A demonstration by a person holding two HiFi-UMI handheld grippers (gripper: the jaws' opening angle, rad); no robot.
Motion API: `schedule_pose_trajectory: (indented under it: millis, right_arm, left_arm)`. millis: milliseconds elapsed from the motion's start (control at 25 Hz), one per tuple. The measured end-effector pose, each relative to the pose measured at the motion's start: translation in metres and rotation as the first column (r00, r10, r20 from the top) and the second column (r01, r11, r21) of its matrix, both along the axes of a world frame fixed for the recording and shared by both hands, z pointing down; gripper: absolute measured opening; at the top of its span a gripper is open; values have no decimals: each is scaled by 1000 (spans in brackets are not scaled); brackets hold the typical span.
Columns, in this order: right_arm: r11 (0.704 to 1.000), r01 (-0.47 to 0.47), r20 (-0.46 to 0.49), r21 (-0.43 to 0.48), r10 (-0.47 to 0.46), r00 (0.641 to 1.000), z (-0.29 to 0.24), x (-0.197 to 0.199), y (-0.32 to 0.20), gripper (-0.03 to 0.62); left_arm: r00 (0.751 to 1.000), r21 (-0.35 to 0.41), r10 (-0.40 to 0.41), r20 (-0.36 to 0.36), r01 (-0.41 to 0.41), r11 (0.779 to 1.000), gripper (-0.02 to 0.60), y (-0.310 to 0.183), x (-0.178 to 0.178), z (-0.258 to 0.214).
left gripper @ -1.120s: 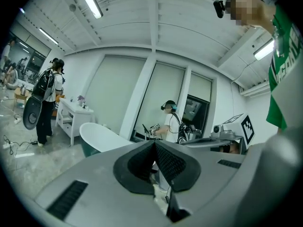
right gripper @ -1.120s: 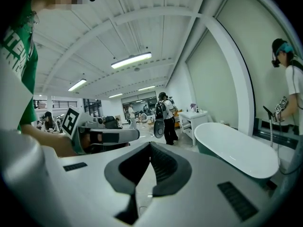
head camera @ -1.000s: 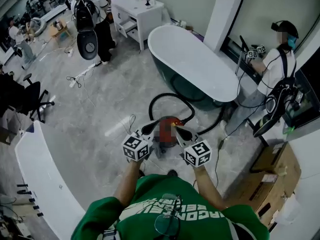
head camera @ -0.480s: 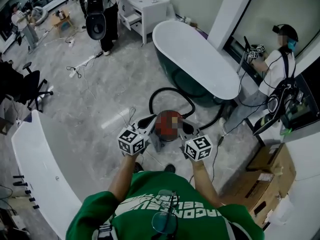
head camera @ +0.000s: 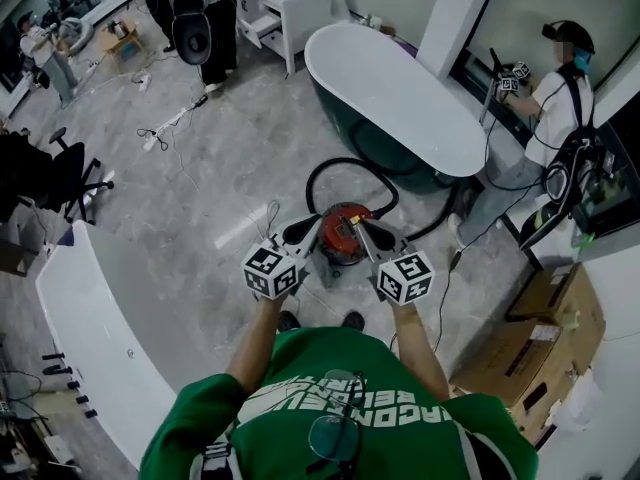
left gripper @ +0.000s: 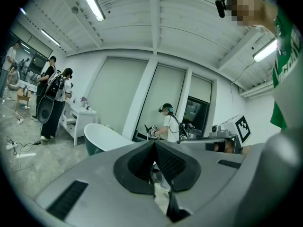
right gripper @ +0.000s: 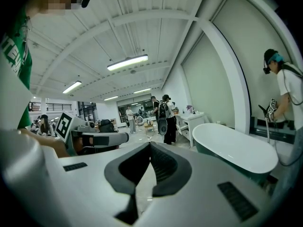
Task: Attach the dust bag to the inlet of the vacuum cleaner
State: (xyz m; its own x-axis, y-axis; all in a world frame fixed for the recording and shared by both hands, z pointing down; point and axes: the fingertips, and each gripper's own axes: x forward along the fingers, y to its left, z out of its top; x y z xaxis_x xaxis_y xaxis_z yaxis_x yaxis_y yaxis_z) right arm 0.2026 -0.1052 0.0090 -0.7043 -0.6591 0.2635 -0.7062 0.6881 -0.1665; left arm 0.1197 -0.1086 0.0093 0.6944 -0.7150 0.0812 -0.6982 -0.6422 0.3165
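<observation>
- The vacuum cleaner [head camera: 343, 230] is a round, red-topped drum standing on the glossy grey marbled floor [head camera: 230, 168]. A black ribbed hose [head camera: 345, 165] loops off its far side.
- The left gripper [head camera: 298, 232] and right gripper [head camera: 368, 238] flank the vacuum cleaner. Both are closed with nothing held.
- A smooth oval bathtub [head camera: 390, 98], white inside and dark green outside, stands just beyond the vacuum cleaner.
- Only the head view shows the vacuum cleaner. The gripper views show the textured black pads pressed together, left [left gripper: 154, 145] and right [right gripper: 149, 146].
</observation>
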Motion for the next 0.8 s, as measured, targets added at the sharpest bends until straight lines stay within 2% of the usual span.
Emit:
schedule_pose_trajectory:
  millis: [360, 800]
  right_arm:
    - [1000, -26, -2, -4, 26, 1000, 0, 19, 3, 9]
    - [998, -63, -11, -7, 63, 998, 2, 39, 6, 9]
  left_arm:
    - [999, -9, -28, 34, 28, 1000, 3, -7, 11, 1]
    - [999, 3, 25, 30, -25, 1000, 3, -6, 36, -2]
